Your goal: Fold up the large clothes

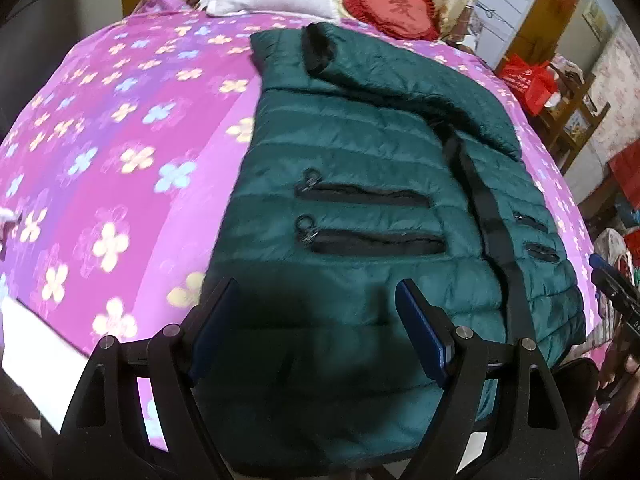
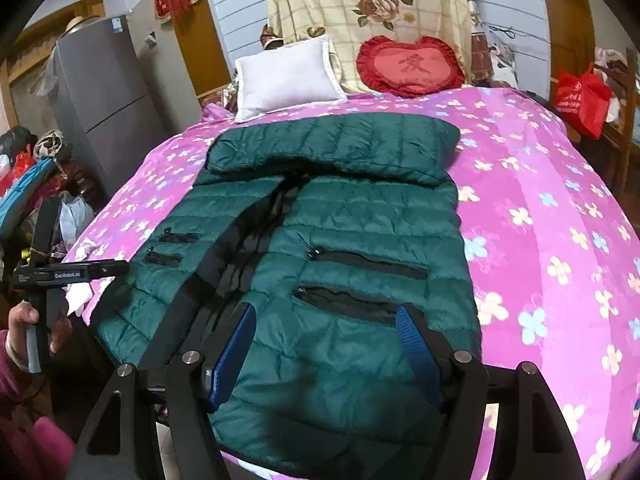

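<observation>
Dark green quilted puffer jacket [image 2: 332, 240] lay front-up on the bed, on a pink-purple bedspread printed with yellow and pale-blue flowers [image 2: 540, 208]. One sleeve [image 2: 332, 148] was folded across the top of the jacket, near the collar end. Black zipper placket [image 2: 244, 240] ran down the middle, partly parted. Two black zippered pockets [image 2: 360, 280] showed on the panel to the right in the right wrist view, two smaller ones on the other panel. The hem end lay nearest both cameras, at the bed's near edge.

Left tongs [image 1: 316, 316]: blue pads stood wide apart over the lower part of the jacket, nothing pinched between them; whether the tips touched the fabric could not be told. In the right wrist view the left tongs [image 2: 96, 270] showed side-on at the left edge, held by a hand [image 2: 36, 328] with a magenta sleeve [image 2: 24, 420].

Right tongs [image 2: 328, 336]: blue pads also spread apart, hovering over the jacket's lower panel just below the pockets, gripping nothing. The right tongs [image 1: 612, 280] appeared at the far right edge of the left wrist view.

At the head of the bed: a white square pillow [image 2: 284, 78] and a red heart-shaped frilled cushion [image 2: 410, 66] against a cream rose-print folded quilt [image 2: 368, 8]. A grey refrigerator [image 2: 100, 92] stood to the left, a red plastic bag [image 2: 582, 98] to the right.
</observation>
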`<act>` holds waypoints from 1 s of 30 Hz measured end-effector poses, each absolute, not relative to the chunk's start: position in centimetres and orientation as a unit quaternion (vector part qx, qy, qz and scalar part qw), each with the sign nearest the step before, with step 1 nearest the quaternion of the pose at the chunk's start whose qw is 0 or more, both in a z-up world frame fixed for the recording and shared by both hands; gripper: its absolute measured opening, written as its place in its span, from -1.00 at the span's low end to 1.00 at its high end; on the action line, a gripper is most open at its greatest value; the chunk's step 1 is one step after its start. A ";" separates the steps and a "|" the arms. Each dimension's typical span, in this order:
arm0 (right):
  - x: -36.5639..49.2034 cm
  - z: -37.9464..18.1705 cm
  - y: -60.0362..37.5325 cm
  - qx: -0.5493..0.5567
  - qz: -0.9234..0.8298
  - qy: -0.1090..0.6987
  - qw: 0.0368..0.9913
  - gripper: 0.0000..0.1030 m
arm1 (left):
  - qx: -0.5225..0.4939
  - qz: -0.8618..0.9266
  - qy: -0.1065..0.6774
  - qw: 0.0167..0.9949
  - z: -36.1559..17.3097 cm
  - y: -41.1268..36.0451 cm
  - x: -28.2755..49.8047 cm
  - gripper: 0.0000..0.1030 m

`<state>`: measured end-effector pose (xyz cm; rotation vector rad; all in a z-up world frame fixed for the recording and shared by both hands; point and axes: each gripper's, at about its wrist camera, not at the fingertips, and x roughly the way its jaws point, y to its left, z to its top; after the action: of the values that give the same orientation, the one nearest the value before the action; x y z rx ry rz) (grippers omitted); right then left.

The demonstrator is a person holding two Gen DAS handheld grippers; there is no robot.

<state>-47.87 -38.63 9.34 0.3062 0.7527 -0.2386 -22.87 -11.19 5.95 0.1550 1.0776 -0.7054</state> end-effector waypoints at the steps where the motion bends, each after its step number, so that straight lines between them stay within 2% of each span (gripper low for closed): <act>1: -48.1 9.2 -38.8 0.151 -0.117 0.366 0.911 0.36 | 0.070 -0.325 0.505 0.796 5.8 -11.0 -22.8 0.56; 19: -50.2 5.2 -44.7 0.204 -0.162 0.390 0.883 0.36 | 0.010 -0.271 0.553 0.788 3.5 -8.5 -20.4 0.56; 30: -50.3 4.2 -45.1 0.233 -0.151 0.426 0.861 0.37 | 0.001 -0.285 0.564 0.775 2.6 -7.2 -20.6 0.56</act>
<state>-50.27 -45.06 4.22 0.4898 0.8932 -0.3160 -20.55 -7.24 2.63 0.0021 1.2218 -0.6179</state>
